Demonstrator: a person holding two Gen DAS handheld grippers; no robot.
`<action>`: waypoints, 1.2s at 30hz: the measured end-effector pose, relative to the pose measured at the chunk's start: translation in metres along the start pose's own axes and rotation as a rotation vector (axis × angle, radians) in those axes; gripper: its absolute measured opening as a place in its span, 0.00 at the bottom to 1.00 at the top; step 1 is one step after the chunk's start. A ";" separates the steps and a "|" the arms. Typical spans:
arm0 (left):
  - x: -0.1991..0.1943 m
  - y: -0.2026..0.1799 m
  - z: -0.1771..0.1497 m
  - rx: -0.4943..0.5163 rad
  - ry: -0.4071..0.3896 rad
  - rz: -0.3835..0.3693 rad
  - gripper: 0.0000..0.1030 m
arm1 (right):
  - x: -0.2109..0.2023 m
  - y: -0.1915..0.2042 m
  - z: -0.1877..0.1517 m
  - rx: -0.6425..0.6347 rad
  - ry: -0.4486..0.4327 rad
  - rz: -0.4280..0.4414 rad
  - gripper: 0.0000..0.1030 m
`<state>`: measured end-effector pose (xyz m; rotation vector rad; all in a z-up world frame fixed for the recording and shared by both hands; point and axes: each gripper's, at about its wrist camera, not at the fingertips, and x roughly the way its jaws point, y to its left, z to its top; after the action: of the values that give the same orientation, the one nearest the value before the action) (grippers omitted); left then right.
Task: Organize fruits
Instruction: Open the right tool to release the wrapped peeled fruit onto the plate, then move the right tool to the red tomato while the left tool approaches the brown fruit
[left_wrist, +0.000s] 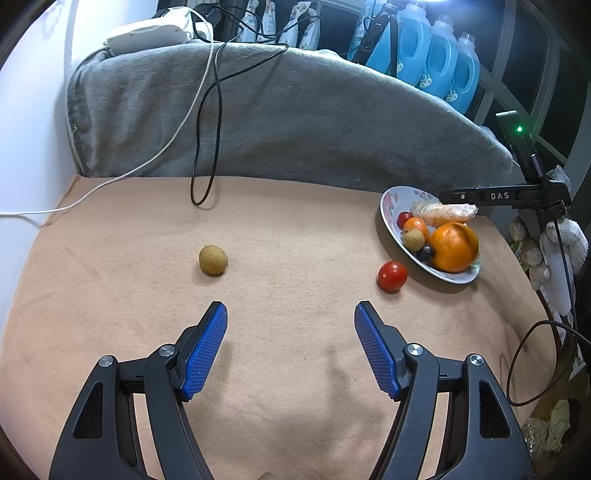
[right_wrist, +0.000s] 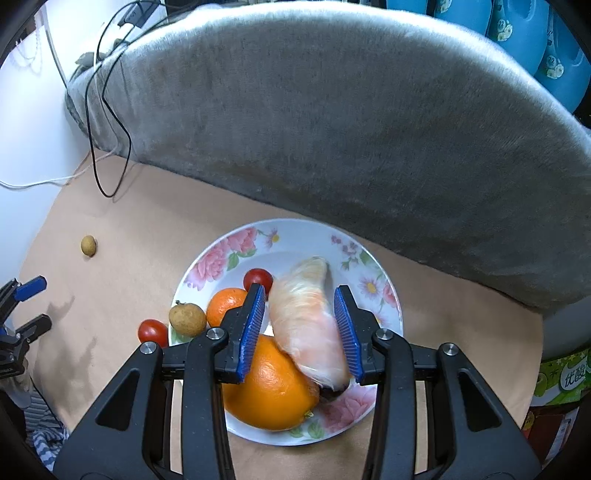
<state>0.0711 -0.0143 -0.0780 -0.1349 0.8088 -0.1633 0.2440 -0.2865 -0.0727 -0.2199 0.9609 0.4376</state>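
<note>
Covering the whole table (left_wrist: 295, 229) is a tan felt-like cloth, and along its far edge a thick grey blanket (left_wrist: 280, 122) is bunched up into a long ridge, with a white cable (left_wrist: 173, 136) and a black cable (left_wrist: 218, 110) trailing down over it onto the cloth. Behind the ridge stand blue detergent bottles (left_wrist: 439, 55), toward the far right corner. At the table's left edge is a pale white wall.

A flower-patterned plate (right_wrist: 221, 258) sits near the right edge of the table, close under the blanket. On it lie a large orange (right_wrist: 269, 391), a peeled citrus segment (right_wrist: 306, 325) leaning on that orange, a small orange (right_wrist: 225, 306), a brown longan (right_wrist: 186, 319) on the plate's rim and a cherry tomato (right_wrist: 258, 278). Another cherry tomato (left_wrist: 392, 276) lies on the cloth just beside the plate's near rim, and a second longan (left_wrist: 213, 259) lies alone toward the middle of the table.

The right tongs (right_wrist: 300, 321) hover over the plate with the segment between the blue pads; a gap shows on each side, so nothing is gripped. The left tongs (left_wrist: 291, 314) stand wide apart and empty above the near part of the cloth.
</note>
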 end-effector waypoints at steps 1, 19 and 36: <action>-0.001 0.000 0.000 0.000 -0.001 -0.001 0.69 | -0.002 0.001 0.001 -0.001 -0.005 -0.004 0.55; -0.005 0.005 0.000 -0.004 -0.006 -0.001 0.69 | -0.033 0.039 -0.003 -0.106 -0.083 -0.088 0.82; -0.005 0.027 0.000 -0.009 -0.004 0.011 0.69 | -0.059 0.086 -0.050 -0.021 -0.108 0.109 0.82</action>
<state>0.0708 0.0128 -0.0793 -0.1398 0.8062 -0.1492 0.1385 -0.2434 -0.0507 -0.1616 0.8653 0.5548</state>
